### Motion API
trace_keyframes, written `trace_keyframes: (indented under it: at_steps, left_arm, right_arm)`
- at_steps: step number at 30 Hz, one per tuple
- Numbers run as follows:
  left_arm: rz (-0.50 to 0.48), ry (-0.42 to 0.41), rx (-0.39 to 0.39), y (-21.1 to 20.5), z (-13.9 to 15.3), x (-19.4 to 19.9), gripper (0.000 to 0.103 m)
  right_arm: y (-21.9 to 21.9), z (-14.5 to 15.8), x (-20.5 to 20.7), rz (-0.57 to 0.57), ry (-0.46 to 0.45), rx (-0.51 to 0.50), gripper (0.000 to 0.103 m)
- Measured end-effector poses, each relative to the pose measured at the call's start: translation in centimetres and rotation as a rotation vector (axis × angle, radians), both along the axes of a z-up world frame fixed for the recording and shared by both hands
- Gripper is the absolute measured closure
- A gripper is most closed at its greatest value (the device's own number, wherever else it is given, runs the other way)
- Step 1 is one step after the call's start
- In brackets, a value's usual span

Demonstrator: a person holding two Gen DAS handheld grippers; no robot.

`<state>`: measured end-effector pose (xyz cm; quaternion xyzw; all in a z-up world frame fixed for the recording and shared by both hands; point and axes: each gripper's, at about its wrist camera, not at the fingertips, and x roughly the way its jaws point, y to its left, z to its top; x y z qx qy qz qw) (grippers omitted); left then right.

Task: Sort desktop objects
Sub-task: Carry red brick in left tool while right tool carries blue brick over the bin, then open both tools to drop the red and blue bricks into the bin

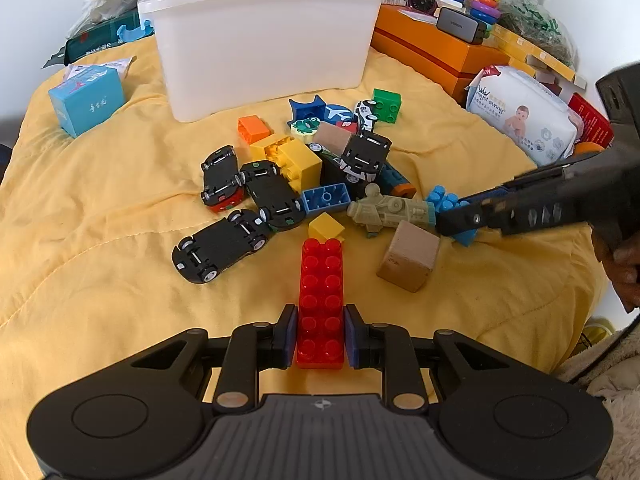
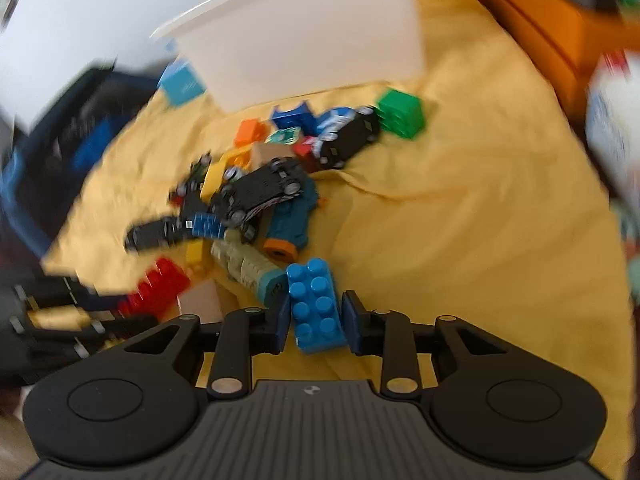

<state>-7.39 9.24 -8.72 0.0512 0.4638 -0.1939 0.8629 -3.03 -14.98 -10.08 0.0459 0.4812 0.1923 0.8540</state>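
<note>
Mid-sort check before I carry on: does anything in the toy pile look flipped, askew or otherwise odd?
Yes. Several black toy cars lie upside down, wheels and undersides up, beside the yellow brick. One more flipped car sits tilted on top of the pile. Nothing looks broken or spilled.

A tub (image 1: 264,40) stands at the back of the cloth (image 1: 100,248), with a small box (image 1: 86,98) to its left and stacked flat boxes (image 1: 436,46) to its right. Before the tub lies a heap of toy cars (image 1: 224,178) and bricks. A wooden cube (image 1: 410,256) sits right of the long brick (image 1: 322,300), and a wipes pack (image 1: 524,114) lies far right.
</note>
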Motion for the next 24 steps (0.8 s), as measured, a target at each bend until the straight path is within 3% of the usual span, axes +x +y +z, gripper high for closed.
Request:
trace_keyframes:
  at_steps: [3,5,12,15,19,22,24]
  left_arm:
    - [0.004,-0.019,-0.008,0.1,0.6,-0.1,0.076]
    - [0.004,-0.05,-0.03,0.3,2.2,0.1,0.076]
    - [0.004,-0.287,-0.064,0.5,10.5,3.8,0.076]
    - [0.034,-0.387,-0.067,0.4,14.2,8.0,0.076]
    - [0.071,-0.463,-0.105,0.0,18.2,13.8,0.076]
    - [0.086,-0.424,-0.105,-1.0,18.8,18.5,0.076]
    - [0.119,-0.376,-0.073,-1.6,17.8,21.8,0.076]
  right_arm:
    - [2.1,0.1,-1.1,0.093,-0.079,-0.158,0.075]
    - [2.1,0.6,-1.1,0.106,-0.091,-0.181,0.075]
    - [-0.7,7.4,1.7,0.028,-0.213,-0.102,0.075]
    - [-0.8,11.1,4.9,0.029,-0.316,-0.074,0.075]
    - [0.2,15.2,9.9,0.037,-0.423,-0.056,0.075]
    - [1.2,17.0,14.0,0.009,-0.456,-0.065,0.075]
    - [1.5,17.1,16.8,-0.025,-0.432,-0.06,0.075]
